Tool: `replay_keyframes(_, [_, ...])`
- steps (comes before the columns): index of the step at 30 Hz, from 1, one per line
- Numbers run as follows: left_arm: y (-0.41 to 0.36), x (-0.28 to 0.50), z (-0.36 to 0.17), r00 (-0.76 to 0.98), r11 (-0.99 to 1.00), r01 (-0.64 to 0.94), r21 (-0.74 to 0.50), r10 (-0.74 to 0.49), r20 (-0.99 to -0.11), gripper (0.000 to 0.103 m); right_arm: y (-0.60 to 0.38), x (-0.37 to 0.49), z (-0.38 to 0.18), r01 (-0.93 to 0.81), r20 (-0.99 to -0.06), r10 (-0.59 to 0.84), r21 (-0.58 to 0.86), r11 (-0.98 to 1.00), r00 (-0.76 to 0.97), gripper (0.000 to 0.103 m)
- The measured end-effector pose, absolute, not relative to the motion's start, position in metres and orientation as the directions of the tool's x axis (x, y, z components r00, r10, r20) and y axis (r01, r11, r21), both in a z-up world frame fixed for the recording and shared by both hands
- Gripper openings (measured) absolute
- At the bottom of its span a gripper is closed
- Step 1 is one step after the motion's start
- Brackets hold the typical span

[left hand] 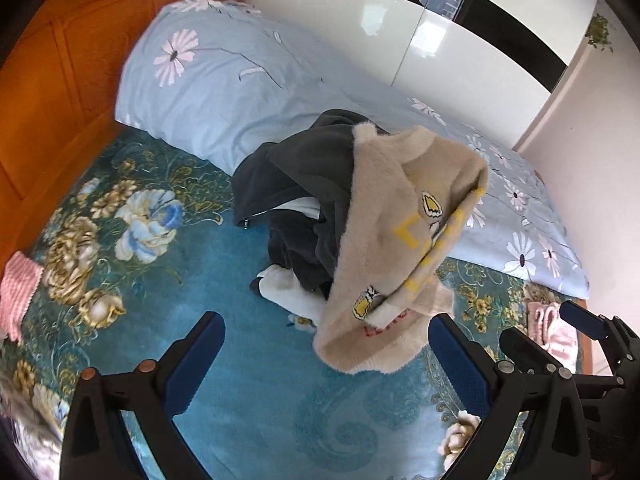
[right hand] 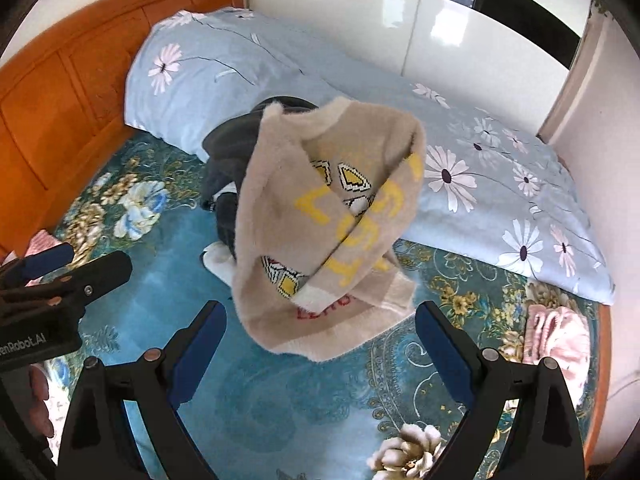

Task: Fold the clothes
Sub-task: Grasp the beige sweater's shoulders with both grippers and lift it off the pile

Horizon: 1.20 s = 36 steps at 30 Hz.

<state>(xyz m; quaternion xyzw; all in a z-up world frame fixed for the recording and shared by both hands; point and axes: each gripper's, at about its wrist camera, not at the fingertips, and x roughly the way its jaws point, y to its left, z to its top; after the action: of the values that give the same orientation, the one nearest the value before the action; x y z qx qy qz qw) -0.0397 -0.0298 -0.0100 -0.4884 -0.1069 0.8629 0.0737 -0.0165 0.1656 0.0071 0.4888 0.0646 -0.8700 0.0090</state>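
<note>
A beige fuzzy sweater (left hand: 384,248) with yellow lettering lies crumpled over a dark grey garment (left hand: 296,192) and a white piece (left hand: 284,292) on the teal floral bedspread (left hand: 240,380). It also shows in the right wrist view (right hand: 320,232), over the dark garment (right hand: 224,152). My left gripper (left hand: 324,344) is open and empty, just in front of the sweater's near hem. My right gripper (right hand: 320,336) is open and empty, its fingers either side of the hem. The right gripper (left hand: 560,328) shows at the right of the left wrist view; the left gripper (right hand: 60,268) shows at the left of the right wrist view.
A light blue floral duvet (left hand: 224,80) lies rolled behind the pile. An orange wooden headboard (left hand: 60,72) stands at the left. Folded pink clothes (right hand: 556,336) lie at the right bed edge, and a pink item (left hand: 18,292) at the left. White wardrobe doors (right hand: 440,28) stand behind.
</note>
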Motion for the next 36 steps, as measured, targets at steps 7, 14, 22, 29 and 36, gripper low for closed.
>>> replay_keyframes(7, [-0.046,-0.074,-0.038,-0.453,-0.926,-0.097,-0.365,0.367,-0.812,0.103,0.141,-0.044,0.002,0.047,-0.882,0.124,-0.162,-0.986,-0.455,0.096])
replay_keyframes(14, [-0.04,-0.107,-0.064,-0.372,-0.906,-0.129,-0.404,0.422,-0.827,0.103,0.124,-0.069,-0.013,0.033,-0.907,0.194,-0.222,-0.974,-0.373,0.096])
replay_keyframes(22, [-0.022,-0.155,-0.08,-0.306,-0.879,-0.184,-0.441,0.477,-0.824,0.103,0.153,-0.084,-0.041,-0.082,-0.941,0.199,-0.183,-0.98,-0.274,0.096])
replay_keyframes(29, [0.038,-0.231,-0.081,-0.266,-0.862,-0.185,-0.471,0.506,-0.821,0.103,0.197,-0.045,-0.06,-0.178,-0.955,0.245,-0.215,-0.96,-0.166,0.096])
replay_keyframes(36, [0.059,-0.269,-0.116,-0.19,-0.895,-0.006,-0.446,0.439,-0.878,0.095,0.239,-0.002,-0.054,-0.287,-0.949,0.293,-0.251,-0.924,-0.113,0.096])
